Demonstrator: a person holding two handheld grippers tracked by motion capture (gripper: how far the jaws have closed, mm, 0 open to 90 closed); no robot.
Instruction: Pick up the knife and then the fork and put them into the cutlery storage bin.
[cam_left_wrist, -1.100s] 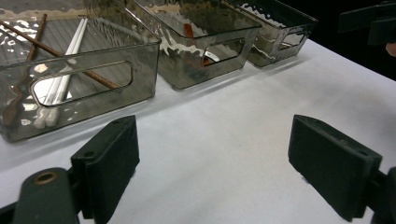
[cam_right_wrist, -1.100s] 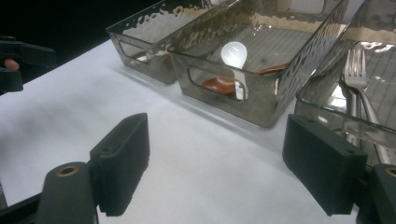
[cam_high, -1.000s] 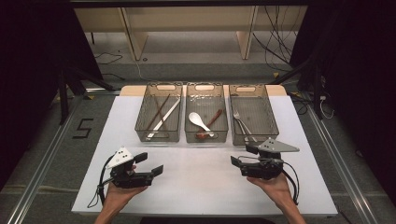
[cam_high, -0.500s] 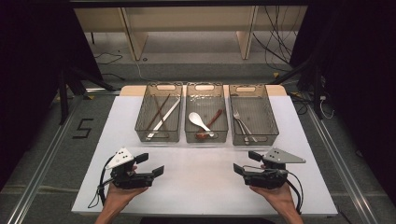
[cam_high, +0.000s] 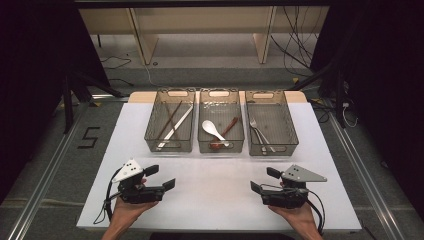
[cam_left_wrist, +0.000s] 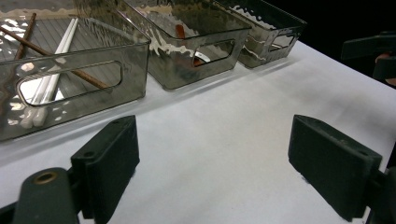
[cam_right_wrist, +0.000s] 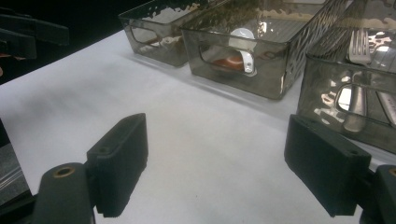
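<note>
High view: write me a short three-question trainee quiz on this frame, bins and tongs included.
1. True or false: the left tongs and right tongs are both open and empty.
2. Which bin holds the white spoon? A. left bin B. middle bin C. right bin
3. Fill in: the metal fork lies in the ____ bin.

Key
1. True: in each gripper view the jaws stand wide apart over the bare white table.
2. B: the middle bin, beside a reddish-brown spoon.
3. Right: the right bin. The left bin holds chopsticks.
</note>
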